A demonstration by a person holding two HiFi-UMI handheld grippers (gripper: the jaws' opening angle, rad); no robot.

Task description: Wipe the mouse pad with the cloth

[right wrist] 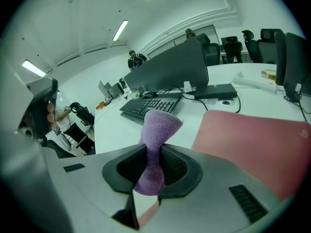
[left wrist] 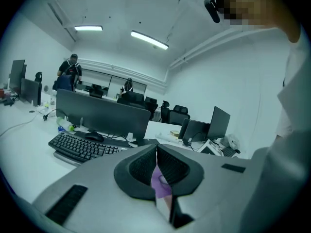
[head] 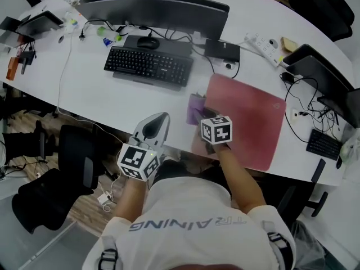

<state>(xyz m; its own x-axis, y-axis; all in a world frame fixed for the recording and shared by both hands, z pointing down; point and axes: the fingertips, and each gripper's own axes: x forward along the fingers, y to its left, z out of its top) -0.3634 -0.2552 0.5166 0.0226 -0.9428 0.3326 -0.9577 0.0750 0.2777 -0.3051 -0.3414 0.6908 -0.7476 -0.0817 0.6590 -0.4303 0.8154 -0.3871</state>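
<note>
**Cloth in the grip, pad waiting**

My right tool [right wrist: 154, 154] is clenched on the purple cloth [right wrist: 156, 125]. The jaws pinch it at the waist, and a fluffy tuft stands up beyond them. From the head view the cloth sits at the left edge of the red mouse pad [head: 247, 117], partly over it and partly over bare white. I can't tell whether it is pressing down or just hovering.

My left tool [left wrist: 156, 152] is pulled back near my body, short of the surface edge, with its jaws closed together. There's a purple glint low in the seam, but I can't say what it is, and this tool is well apart from the cloth.

I'd call this the very start of the wipe, or the turn of a stroke. Nearly the whole pad lies to the right of the cloth. The next move calls for laying the cloth flat and dragging it across towards the far right corner with steady pressure. The pad lies close to the front edge of the surface, so it may slide.

The surface [head: 112, 94] is a long, curved white one. On it are a black keyboard [head: 149, 65], a mouse [head: 148, 42] behind that, a wide monitor [head: 154, 7] and a power strip [head: 264, 46] off to the right. A black chair [head: 62, 162] stands at my left. Around me is an open office with strip ceiling lights [left wrist: 149, 40] — and people [left wrist: 70, 69] at the far desks.
</note>
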